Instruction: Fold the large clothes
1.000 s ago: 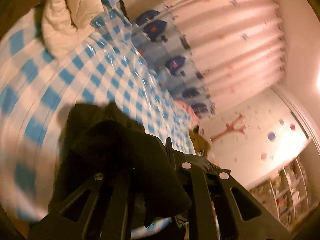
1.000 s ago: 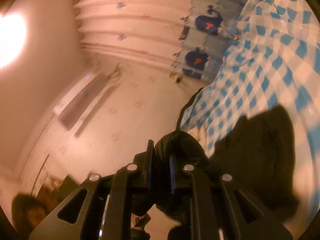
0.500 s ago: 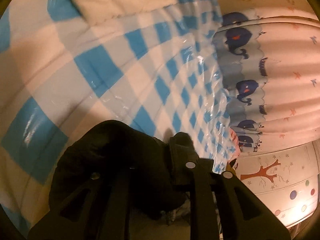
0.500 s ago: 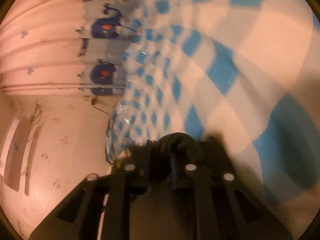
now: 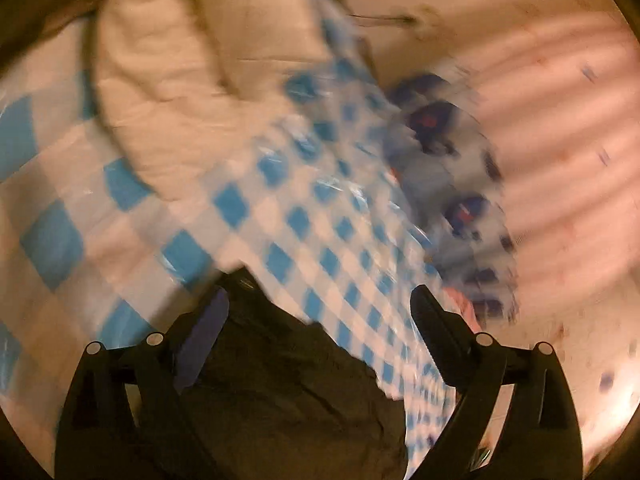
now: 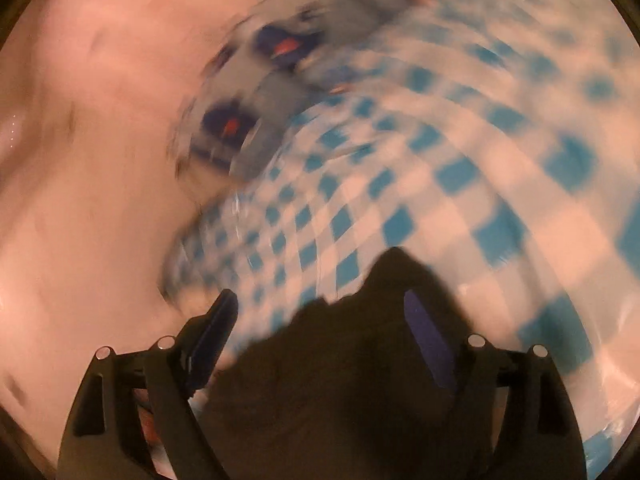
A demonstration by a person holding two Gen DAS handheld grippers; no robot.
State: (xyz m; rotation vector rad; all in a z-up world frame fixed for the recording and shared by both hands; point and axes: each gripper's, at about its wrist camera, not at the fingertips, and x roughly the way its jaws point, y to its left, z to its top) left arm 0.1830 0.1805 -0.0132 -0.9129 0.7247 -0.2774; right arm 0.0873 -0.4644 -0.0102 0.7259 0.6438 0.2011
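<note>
the left claw (image 5: 320, 312) is spread wide, as is the right claw (image 6: 320, 312); nothing is held. the black garment (image 5: 288, 392) lies at the bottom centre of both views, on the blue-checked bed cover (image 5: 280, 208). a cream quilt (image 5: 192, 60) sits upper left. with heavy blur, a layer could be missed at regrasp.

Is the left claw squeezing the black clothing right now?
No, the left claw is spread wide open, and the black garment lies loose between its two fingers on the blue checked cover.
</note>
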